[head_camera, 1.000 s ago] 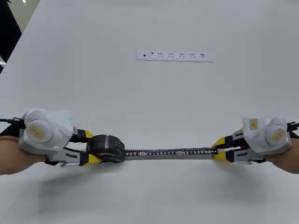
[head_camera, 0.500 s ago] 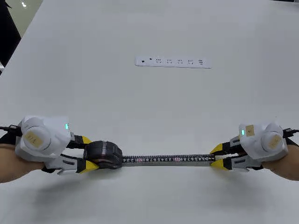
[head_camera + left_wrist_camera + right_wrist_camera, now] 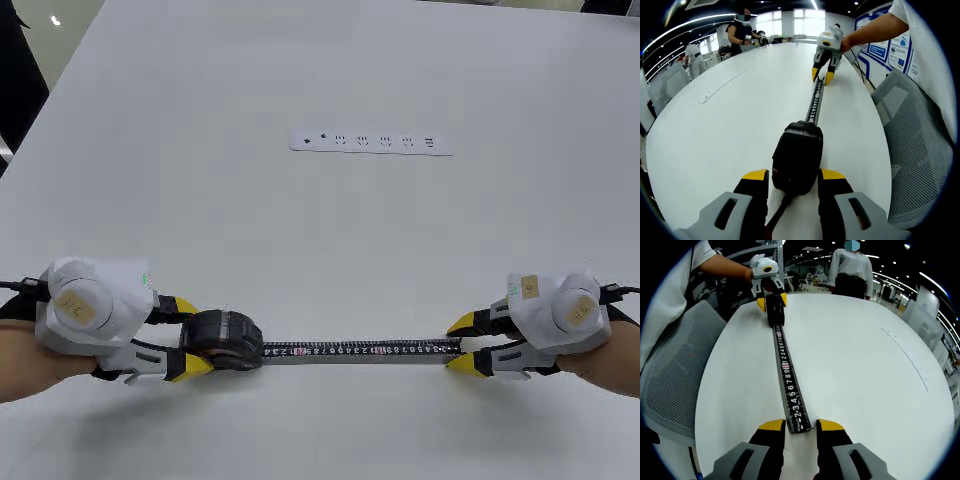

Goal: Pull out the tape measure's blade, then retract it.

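Observation:
A black tape measure case (image 3: pixel 222 340) rests on the white table (image 3: pixel 320 240), and my left gripper (image 3: pixel 190 336) is shut on it, yellow tips against both its sides. The left gripper view shows the case (image 3: pixel 797 157) held between my left gripper's (image 3: pixel 795 175) fingers. The numbered blade (image 3: pixel 360 349) runs flat and straight to the right, pulled out a good way. Its end lies between the parted fingers of my right gripper (image 3: pixel 461 342). In the right gripper view the blade (image 3: pixel 787 375) stops between my right gripper's (image 3: pixel 801 425) tips, with a small gap on the right.
A white power strip (image 3: pixel 370 142) lies flat further back on the table. A grey mesh chair (image 3: pixel 910 130) stands beside the table's near edge. People stand at the far end of the room.
The right gripper's fingers have spread a little wider around the blade's end. The blade's length and the left gripper's hold are unchanged. The camera has tilted slightly.

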`<state>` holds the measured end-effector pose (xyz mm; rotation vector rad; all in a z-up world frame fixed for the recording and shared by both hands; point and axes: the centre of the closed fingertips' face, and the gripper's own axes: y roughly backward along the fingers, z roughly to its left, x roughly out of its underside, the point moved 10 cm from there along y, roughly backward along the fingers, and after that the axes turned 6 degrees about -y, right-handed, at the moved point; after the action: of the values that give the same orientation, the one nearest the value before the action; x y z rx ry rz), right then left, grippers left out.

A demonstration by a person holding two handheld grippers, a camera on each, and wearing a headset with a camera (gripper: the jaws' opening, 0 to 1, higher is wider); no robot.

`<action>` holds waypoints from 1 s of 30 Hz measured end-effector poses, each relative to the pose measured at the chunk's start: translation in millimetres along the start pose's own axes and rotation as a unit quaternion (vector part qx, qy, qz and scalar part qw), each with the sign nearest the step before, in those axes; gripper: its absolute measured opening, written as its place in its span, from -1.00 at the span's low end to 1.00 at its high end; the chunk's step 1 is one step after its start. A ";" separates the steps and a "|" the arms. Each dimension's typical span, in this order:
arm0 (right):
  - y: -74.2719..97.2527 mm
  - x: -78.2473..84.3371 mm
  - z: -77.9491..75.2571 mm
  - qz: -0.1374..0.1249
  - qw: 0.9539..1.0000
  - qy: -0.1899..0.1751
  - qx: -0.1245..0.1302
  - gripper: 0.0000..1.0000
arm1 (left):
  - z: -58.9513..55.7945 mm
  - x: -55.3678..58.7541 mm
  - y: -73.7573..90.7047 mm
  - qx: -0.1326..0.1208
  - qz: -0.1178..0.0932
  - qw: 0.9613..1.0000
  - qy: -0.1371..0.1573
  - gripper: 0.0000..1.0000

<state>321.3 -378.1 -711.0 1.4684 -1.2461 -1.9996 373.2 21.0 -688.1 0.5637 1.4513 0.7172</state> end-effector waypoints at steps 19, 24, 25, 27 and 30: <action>13.1 -3.9 11.3 -0.047 0.996 -0.071 0.040 -0.02 | -7.4 -1.5 20.2 -0.050 -0.040 0.996 0.056 0.12; 19.6 -2.8 15.3 -0.057 0.992 -0.093 0.060 0.17 | -12.5 5.9 33.8 -0.081 -0.050 0.992 0.088 0.22; 21.0 -3.5 16.4 -0.060 0.992 -0.095 0.065 0.22 | -12.9 6.6 36.4 -0.091 -0.053 0.990 0.091 0.25; 23.3 -4.1 18.8 -0.070 0.989 -0.108 0.071 0.34 | -17.2 7.0 42.5 -0.097 -0.064 0.988 0.106 0.29; 26.2 -4.9 22.4 -0.079 0.986 -0.117 0.085 0.48 | -22.8 11.1 48.0 -0.116 -0.066 0.984 0.122 0.32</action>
<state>297.8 -379.0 -685.3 1.4833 -1.4684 -2.2749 345.7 59.7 -661.9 0.2014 1.5864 0.8578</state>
